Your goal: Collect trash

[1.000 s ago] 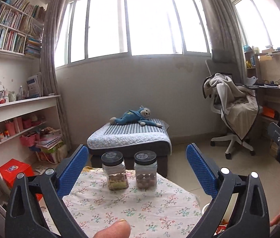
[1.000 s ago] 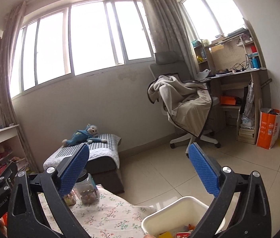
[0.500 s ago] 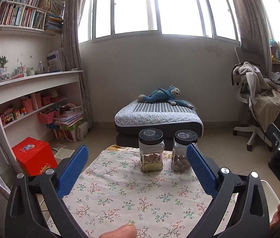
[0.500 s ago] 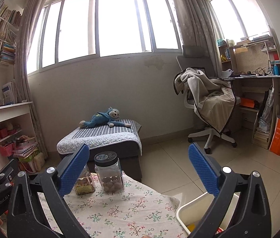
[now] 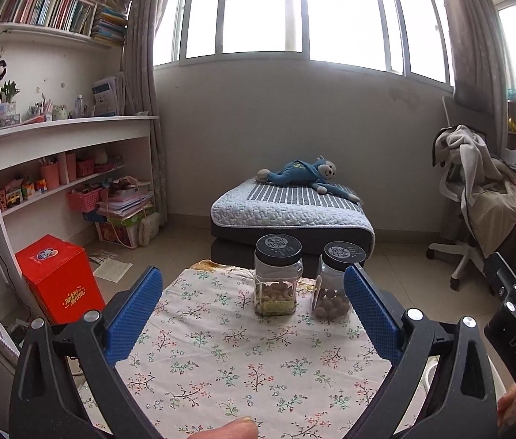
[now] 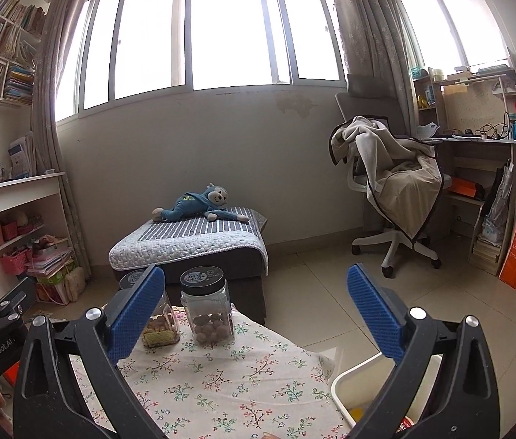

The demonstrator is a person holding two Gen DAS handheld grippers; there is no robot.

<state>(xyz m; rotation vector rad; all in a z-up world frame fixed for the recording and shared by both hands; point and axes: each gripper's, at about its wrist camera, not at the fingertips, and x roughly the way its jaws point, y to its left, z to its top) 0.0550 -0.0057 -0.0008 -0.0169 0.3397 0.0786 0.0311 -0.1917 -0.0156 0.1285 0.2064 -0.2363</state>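
Both the left gripper (image 5: 252,314) and the right gripper (image 6: 254,314) are hovering spread wide, holding nothing, over the floral tablecloth (image 5: 243,358). The white trash bin (image 6: 353,384) is standing beside the table. Farther, two jars (image 5: 278,280) are standing together.

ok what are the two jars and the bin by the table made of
Jars: clear, glossy, probably plastic, since the contents show through; lids look matte black plastic. Bin: smooth white, likely plastic, judging by its thin rounded rim.
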